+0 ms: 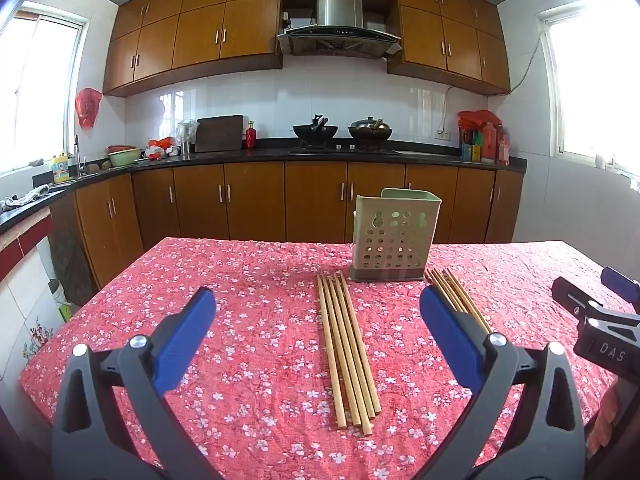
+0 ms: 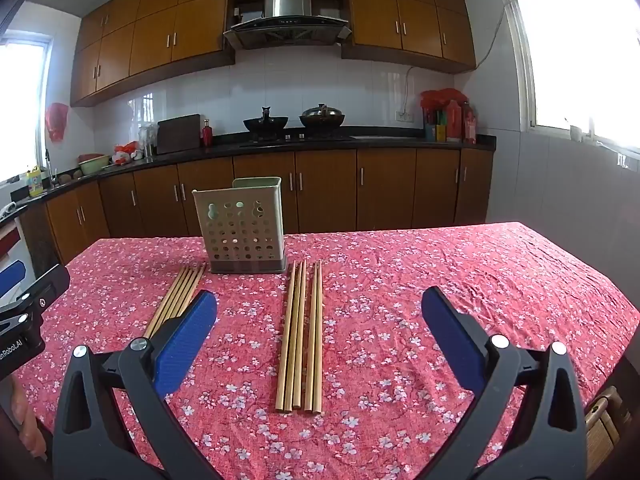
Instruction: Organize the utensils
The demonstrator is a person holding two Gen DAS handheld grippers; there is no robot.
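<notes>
A pale green perforated utensil holder (image 1: 394,236) (image 2: 242,226) stands upright towards the far side of the red floral tablecloth (image 1: 224,264) (image 2: 440,264). Two bundles of several wooden chopsticks lie flat in front of it. One bundle (image 1: 348,352) (image 2: 180,296) lies between the spread fingers of my left gripper (image 1: 316,300), which is open and holds nothing. The other bundle (image 2: 302,336) (image 1: 460,296) lies between the fingers of my right gripper (image 2: 318,300), also open and empty. Both grippers hover above the cloth, side by side, short of the chopsticks. Each one shows at the edge of the other's view.
Behind the table runs a dark kitchen counter (image 1: 360,156) with two woks (image 1: 316,130) on the stove, brown cabinets below and above. The table's left edge (image 1: 80,320) drops to the floor. A wicker seat (image 2: 604,420) stands at the table's near right corner.
</notes>
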